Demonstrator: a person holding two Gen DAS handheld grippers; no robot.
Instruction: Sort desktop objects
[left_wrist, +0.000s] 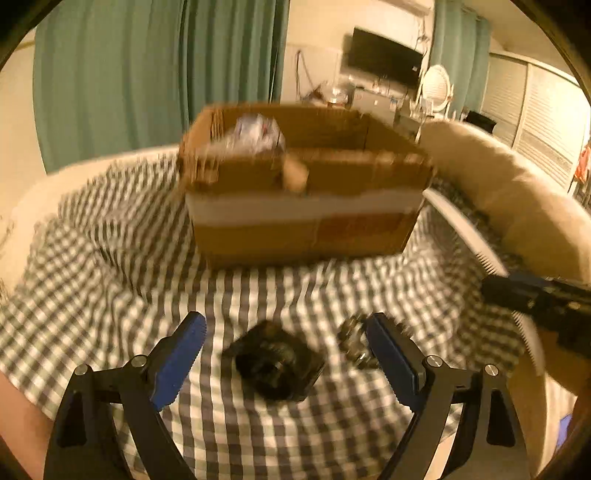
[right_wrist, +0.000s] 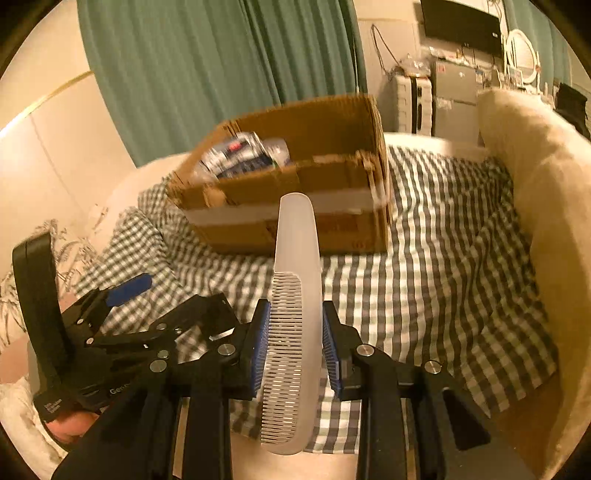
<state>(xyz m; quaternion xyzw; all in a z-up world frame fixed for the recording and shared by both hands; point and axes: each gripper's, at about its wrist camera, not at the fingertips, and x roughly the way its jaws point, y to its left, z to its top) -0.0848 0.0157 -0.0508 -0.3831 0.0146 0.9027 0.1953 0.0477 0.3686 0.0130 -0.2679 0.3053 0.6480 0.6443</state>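
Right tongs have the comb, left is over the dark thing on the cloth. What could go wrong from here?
1. The white comb is pinched across its width near one end, and most of it sticks out past the right tongs; it could pivot or slip on the way to the cardboard box.
2. The open left tongs straddle the dark object, but a metallic item lies against one finger and could get caught.
3. The checked cloth is rumpled and could snag.

Right gripper (right_wrist: 295, 347) clamped on white comb (right_wrist: 295, 295), jaws pressing both sides, comb pointing toward open cardboard box (right_wrist: 295, 221). Box resting on checked cloth (right_wrist: 443, 258), packets inside, blurred. Left gripper (right_wrist: 129, 288) at lower left, above cloth.
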